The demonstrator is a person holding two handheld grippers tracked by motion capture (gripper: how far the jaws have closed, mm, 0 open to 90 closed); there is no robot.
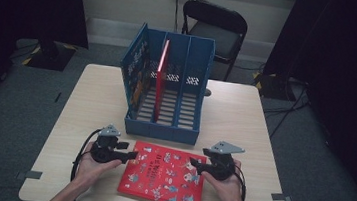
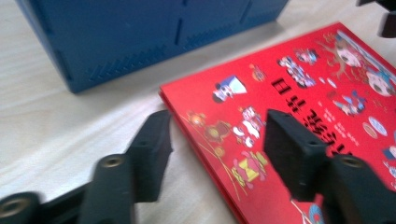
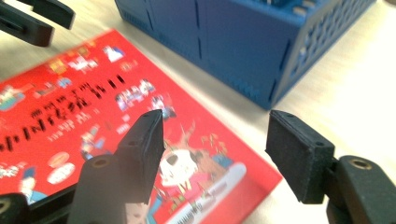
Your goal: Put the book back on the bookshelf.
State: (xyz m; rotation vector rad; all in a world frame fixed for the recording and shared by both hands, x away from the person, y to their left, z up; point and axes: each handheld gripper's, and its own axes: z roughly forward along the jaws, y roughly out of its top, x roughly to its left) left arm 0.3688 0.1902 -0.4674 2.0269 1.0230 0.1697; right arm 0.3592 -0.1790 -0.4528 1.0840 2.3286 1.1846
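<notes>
The red picture book (image 1: 163, 175) is lying flat, cover up, in the lower middle of the high view, just in front of the blue file rack (image 1: 164, 124), presumably so that it can be lifted from both short sides.

At the lower left of that view, the left gripper (image 1: 132, 154) is being held level at the book's left edge. In the left gripper view the jaws are standing partly parted, one over the bare table (image 2: 56, 121) and one over the cover, with the edge between them but not being pressed.

In the middle, black characters and small cartoon figures are printed across the cover; the writing is blurred and cannot be read. Behind the book, a thin red book (image 1: 161, 78) is being kept upright against a divider of the rack, and another colourful one is leaning at its left wall.

At the lower right, the right gripper (image 1: 194, 166) is being brought to the book's right edge. Its jaws are likewise parted, straddling the corner, with nothing gripped.
</notes>
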